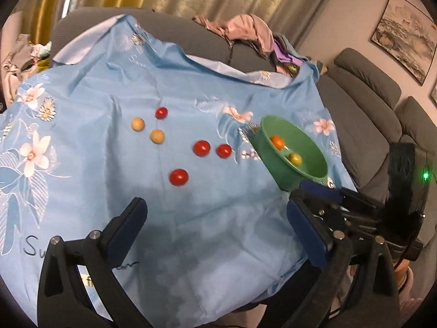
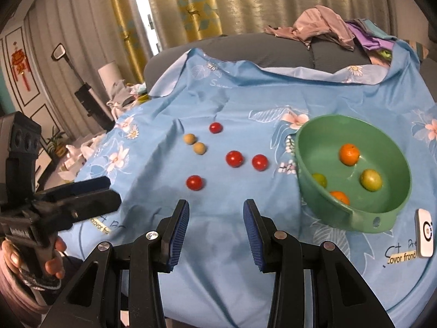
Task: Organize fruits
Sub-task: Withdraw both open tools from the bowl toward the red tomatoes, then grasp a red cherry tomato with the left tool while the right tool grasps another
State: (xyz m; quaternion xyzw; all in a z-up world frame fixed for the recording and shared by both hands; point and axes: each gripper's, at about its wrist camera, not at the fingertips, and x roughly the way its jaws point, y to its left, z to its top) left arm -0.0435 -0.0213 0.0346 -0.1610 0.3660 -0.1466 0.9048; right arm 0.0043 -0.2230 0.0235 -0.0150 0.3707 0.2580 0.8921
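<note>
Blue floral cloth [image 2: 245, 104] over a grey sofa; fruit loose on it and in one green bowl [image 2: 393, 218].

From my two wrist views I count, on the cloth left of the bowl, four red fruits [image 2: 234, 158] and two tan ones [image 2: 199, 148]. Bowl holds two orange fruits [image 2: 349, 154] and two yellow-green ones [image 2: 370, 179]. Left gripper [image 1: 218, 218]: fingers spread wide, empty. Right gripper [image 2: 215, 216]: fingers narrower, gap between them empty.
</note>
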